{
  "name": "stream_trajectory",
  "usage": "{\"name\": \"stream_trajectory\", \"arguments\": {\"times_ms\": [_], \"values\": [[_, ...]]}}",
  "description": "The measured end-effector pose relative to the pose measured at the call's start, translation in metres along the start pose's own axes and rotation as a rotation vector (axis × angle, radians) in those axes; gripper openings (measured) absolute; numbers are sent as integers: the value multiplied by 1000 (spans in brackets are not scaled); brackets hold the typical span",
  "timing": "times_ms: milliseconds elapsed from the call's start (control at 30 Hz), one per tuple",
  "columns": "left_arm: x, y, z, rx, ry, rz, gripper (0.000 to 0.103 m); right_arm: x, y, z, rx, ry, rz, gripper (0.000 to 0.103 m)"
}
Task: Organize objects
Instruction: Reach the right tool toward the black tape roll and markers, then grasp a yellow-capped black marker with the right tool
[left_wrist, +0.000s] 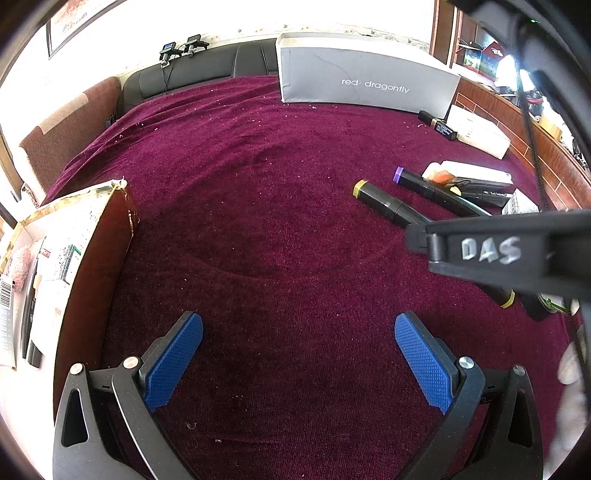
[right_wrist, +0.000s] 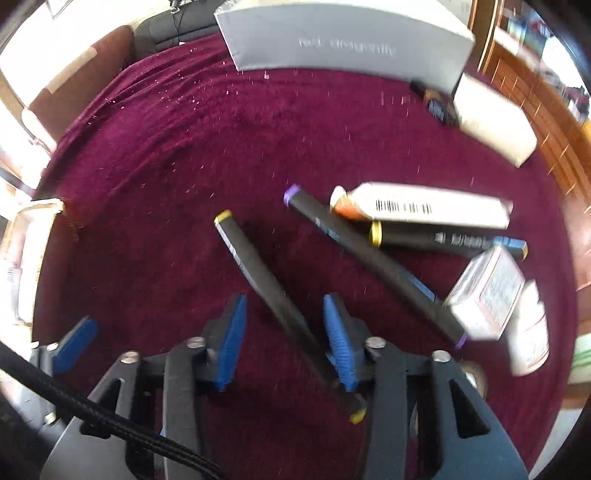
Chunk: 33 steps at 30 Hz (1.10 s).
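Note:
A black marker with yellow caps (right_wrist: 266, 280) lies slantwise on the maroon cloth (right_wrist: 166, 166), between the blue pads of my right gripper (right_wrist: 284, 339). Its right pad is against the marker and a gap shows at the left pad, so the gripper is open. The same marker (left_wrist: 384, 201) runs under the right gripper's black finger (left_wrist: 417, 236) in the left wrist view. A purple-capped marker (right_wrist: 362, 258) lies just to the right. My left gripper (left_wrist: 301, 362) hangs open over bare cloth, holding nothing.
A third marker (right_wrist: 443, 240), a white barcoded carton (right_wrist: 436, 206), a small box (right_wrist: 484, 291) and a white bottle (right_wrist: 528, 332) crowd the right. A grey "red-dragonfly" box (left_wrist: 362, 81) and a white box (left_wrist: 476, 131) stand at the back. An open brown box (left_wrist: 110, 229) with items sits left.

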<state>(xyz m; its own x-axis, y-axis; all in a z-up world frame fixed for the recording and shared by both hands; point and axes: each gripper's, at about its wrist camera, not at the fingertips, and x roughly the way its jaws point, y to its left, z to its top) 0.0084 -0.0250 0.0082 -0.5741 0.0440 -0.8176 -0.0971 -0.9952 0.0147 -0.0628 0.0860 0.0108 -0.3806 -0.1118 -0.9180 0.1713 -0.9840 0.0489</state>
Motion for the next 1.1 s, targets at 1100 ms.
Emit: {"name": "stream_trajectory", "arguments": {"times_ms": [1100], "values": [[-7,-6,-10,78,71,-49,102,-52,-36,-98,154,-20,53,12]]}}
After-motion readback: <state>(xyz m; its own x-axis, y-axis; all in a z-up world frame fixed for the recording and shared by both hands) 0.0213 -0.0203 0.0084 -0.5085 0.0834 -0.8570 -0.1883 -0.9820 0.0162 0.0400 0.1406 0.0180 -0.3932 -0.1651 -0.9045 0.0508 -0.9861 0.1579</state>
